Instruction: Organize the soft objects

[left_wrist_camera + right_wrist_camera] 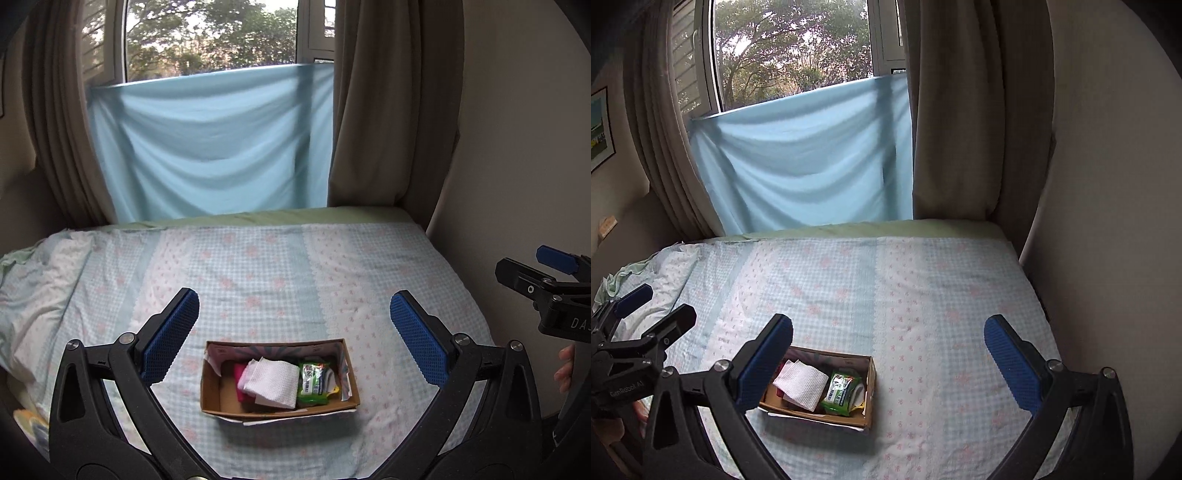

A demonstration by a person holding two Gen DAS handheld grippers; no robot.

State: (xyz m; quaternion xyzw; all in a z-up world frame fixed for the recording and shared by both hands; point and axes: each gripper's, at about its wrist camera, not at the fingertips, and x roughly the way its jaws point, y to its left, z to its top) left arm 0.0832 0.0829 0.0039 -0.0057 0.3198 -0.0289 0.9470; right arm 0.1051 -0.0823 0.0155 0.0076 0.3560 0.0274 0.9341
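at six o'clock ahead of the left gripper (294, 334), the cardboard box (212, 384) sits on the bed (332, 266), long axis running nine to three. it holds a white cloth (273, 380), something pink and a green packet (314, 380). the right gripper (888, 363) sees it toward seven o'clock, so the left seems better lined up. both grippers gape wide, empty.

The left gripper (293, 334) is hovering with its blue-padded fingers (168, 338) spread wide and holding nothing, while the right gripper (888, 360), level with it and just off to its right, is gaping equally wide and empty.
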